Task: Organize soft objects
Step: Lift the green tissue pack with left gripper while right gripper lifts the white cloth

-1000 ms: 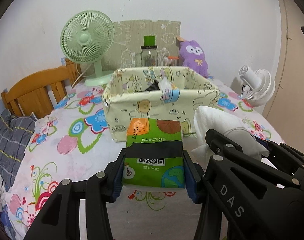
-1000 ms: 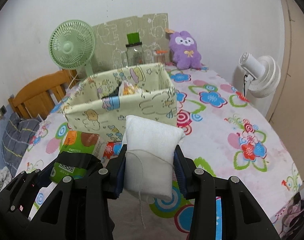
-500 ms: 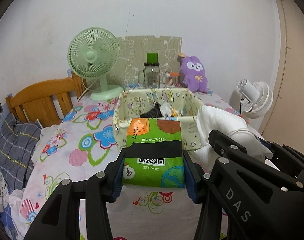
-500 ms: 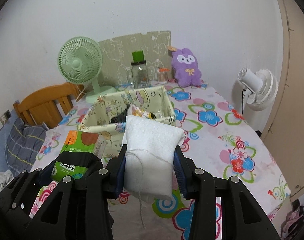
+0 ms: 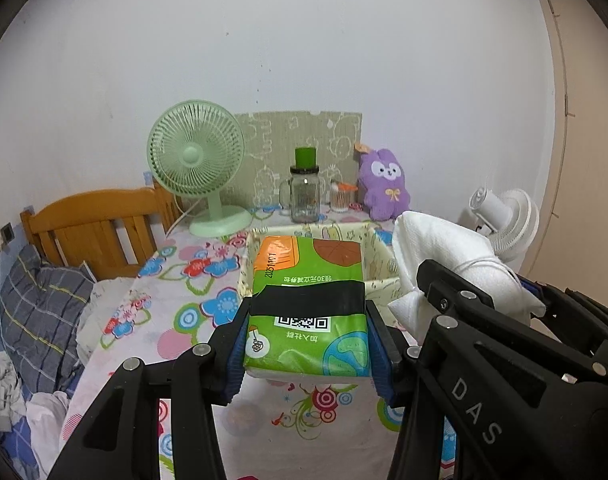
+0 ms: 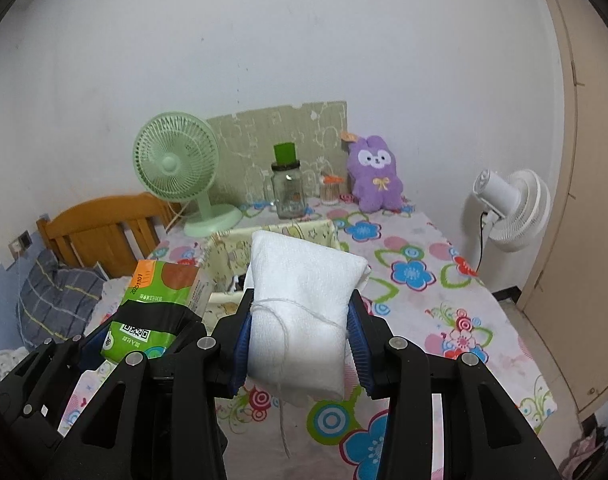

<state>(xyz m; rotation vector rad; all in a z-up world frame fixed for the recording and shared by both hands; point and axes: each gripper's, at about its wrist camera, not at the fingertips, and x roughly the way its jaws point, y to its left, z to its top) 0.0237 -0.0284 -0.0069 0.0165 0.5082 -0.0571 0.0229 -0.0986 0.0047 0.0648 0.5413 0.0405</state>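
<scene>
Now your left gripper (image 5: 307,346) clamps the green plastic tissue pack (image 5: 307,308), your right gripper (image 6: 300,344) the white string-tied cloth bundle (image 6: 304,312); the cream printed fabric bin (image 6: 228,252) sits at twelve o'clock.

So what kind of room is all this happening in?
Most likely a bedroom at home: a wooden headboard with plaid bedding beside the flower-print table, a purple plush bunny and a green desk fan against the wall.
</scene>
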